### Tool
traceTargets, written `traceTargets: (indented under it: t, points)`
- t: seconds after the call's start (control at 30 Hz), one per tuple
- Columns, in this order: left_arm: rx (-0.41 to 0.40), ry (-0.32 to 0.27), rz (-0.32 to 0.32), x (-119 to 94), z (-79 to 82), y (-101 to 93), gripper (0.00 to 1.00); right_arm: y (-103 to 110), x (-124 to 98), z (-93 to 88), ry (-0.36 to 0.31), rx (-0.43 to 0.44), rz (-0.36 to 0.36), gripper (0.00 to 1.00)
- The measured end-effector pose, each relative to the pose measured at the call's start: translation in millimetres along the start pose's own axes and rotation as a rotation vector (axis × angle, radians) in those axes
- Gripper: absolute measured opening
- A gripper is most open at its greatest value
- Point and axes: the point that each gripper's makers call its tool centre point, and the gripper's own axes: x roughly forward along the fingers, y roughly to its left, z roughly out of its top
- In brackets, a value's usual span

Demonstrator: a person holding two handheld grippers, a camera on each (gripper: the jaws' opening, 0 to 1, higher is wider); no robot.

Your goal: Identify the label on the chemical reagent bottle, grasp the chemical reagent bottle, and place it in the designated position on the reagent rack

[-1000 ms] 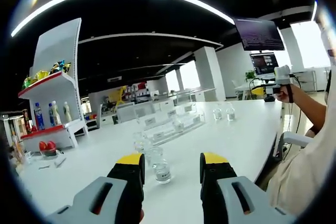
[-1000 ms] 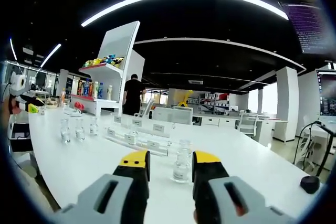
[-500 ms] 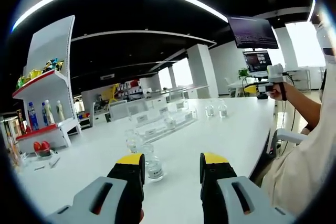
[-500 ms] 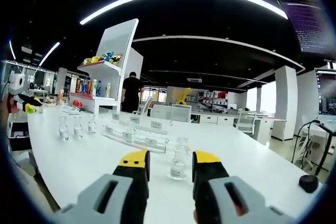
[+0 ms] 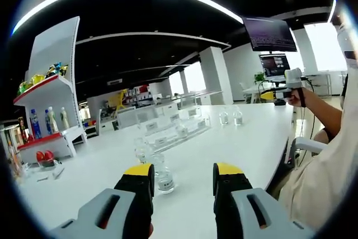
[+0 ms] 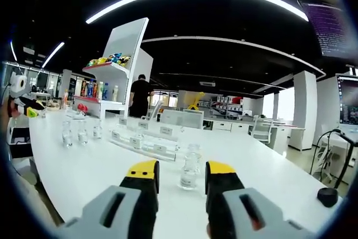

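Left gripper view – hand-held gripper: left hand-held gripper (image 5: 183, 173) sat low over the white bench (image 5: 254, 138), jaws apart, nothing between them.
Left gripper view – bottle: a small clear reagent bottle (image 5: 163, 176) stood upright on the bench just ahead of the left jaw; label too small to read.
Left gripper view – rack: clear reagent rack (image 5: 174, 130) with white tags lay farther along the bench, well apart from the bottle.
Right gripper view – hand-held gripper: right hand-held gripper (image 6: 179, 170) was also spread and empty.
Right gripper view – bottle: a reagent bottle (image 6: 190, 168) stood upright between the jaw tips' line of sight, beyond them, not touched.
Right gripper view – rack: reagent rack (image 6: 146, 136) stood behind it.
Step in hand: approach, by my reading.
Doing it well: centre the bottle between the jaws, come in level, close on the body below the neck, keep it upright.
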Motion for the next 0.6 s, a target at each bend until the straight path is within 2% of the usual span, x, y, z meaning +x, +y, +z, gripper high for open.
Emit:
traceTargets:
  t: [0.2, 0.43, 0.6]
  points:
    - [0.000, -0.001, -0.002, 1, -0.3, -0.4, 0.43, 3, 7, -2.6, 0.006, -0.006, 0.013, 0.33]
    - [-0.001, 0.000, -0.002, 2, -0.5, 0.1, 0.43, -1, 19, -10.7, 0.025, -0.008, 0.011, 0.33]
    - [0.000, 0.003, -0.004, 2, -1.0, -0.4, 0.43, -5, 22, -9.6, 0.026, -0.006, 0.007, 0.33]
